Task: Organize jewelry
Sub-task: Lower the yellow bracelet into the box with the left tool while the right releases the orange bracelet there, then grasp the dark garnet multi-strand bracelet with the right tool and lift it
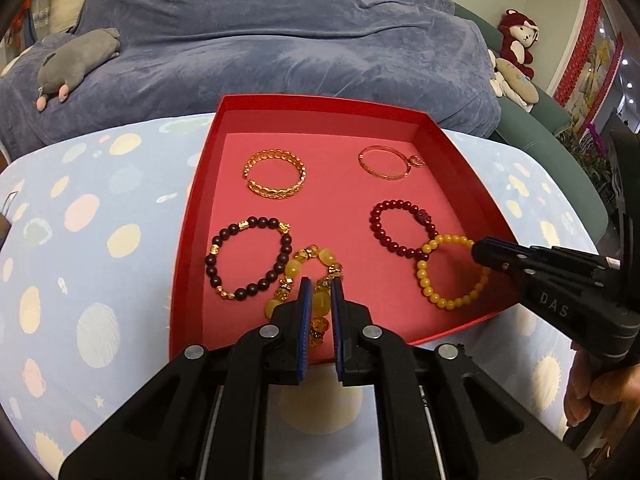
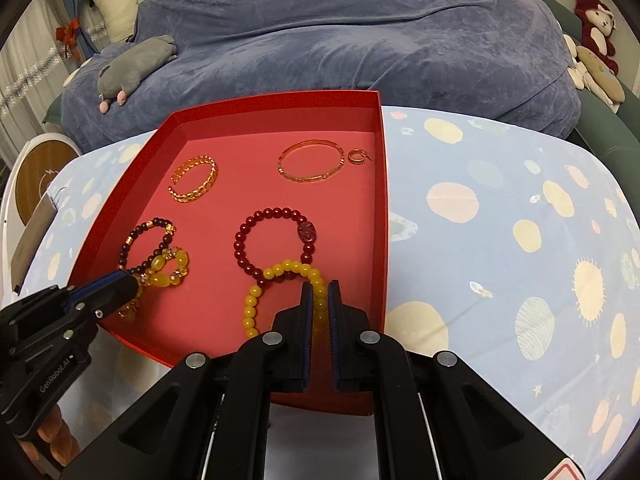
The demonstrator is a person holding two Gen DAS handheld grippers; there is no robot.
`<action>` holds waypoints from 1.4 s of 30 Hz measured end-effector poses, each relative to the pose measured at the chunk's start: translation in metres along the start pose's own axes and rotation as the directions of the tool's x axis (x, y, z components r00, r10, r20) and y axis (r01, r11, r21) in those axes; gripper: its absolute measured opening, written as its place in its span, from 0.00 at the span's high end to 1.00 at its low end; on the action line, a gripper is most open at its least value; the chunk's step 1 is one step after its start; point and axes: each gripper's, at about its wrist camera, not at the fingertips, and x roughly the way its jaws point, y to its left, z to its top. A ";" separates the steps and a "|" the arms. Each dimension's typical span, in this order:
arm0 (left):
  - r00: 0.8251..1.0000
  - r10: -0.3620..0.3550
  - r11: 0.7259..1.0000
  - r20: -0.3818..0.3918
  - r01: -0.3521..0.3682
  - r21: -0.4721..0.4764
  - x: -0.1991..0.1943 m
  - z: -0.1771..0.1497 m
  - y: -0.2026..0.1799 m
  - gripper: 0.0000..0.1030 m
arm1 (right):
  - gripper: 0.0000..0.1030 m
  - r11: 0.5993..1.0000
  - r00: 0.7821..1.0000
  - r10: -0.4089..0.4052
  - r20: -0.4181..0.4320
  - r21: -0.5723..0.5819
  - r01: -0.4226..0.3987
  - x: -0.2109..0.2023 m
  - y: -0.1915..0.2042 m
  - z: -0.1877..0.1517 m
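step: gripping bracelets in tray (image 1: 192, 216) | left gripper (image 1: 320, 284) clamped on amber bracelet (image 1: 298, 268) | right gripper (image 2: 320, 286) seemingly clamped on yellow bracelet (image 2: 280, 270) | next: separate overlaps

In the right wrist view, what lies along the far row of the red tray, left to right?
Gold leaf-pattern cuff, thin gold bangle, small gold ring, then the red tray wall.

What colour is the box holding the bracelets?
Red box, pinkish-red floor; clearest in the left wrist view.
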 end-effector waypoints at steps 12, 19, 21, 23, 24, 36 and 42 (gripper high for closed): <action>0.999 0.041 0.998 0.017 -0.040 -0.048 0.003 0.002 0.024 0.73 | 0.77 1.000 0.999 -0.002 0.037 -0.002 0.002 -0.007 0.003 0.002; 0.998 0.038 0.997 0.055 -0.034 -0.066 -0.014 0.002 0.026 0.59 | 0.59 1.000 0.996 -0.004 0.090 0.019 0.002 -0.029 -0.001 0.003; 0.998 0.037 0.998 0.057 -0.033 -0.061 -0.019 0.001 0.024 0.59 | 0.59 1.000 0.996 0.002 0.093 0.026 -0.004 -0.035 -0.003 0.000; 0.997 0.037 0.998 0.061 -0.034 -0.054 -0.025 -0.001 0.020 0.59 | 0.59 1.000 0.995 0.005 0.095 0.028 -0.008 -0.041 -0.004 -0.004; 0.997 0.034 0.998 0.064 -0.031 -0.050 -0.028 -0.002 0.018 0.59 | 0.59 0.999 0.996 0.007 0.094 0.031 -0.010 -0.044 -0.004 -0.006; 0.999 0.006 1.000 0.039 -0.005 -0.031 -0.059 -0.041 0.005 0.59 | 0.59 0.999 0.998 0.026 0.060 0.045 -0.028 -0.065 0.004 -0.040; 1.000 0.005 0.999 0.017 -0.004 -0.052 -0.062 -0.055 0.001 0.59 | 0.59 0.998 0.999 0.039 0.010 0.052 -0.040 -0.064 0.011 -0.063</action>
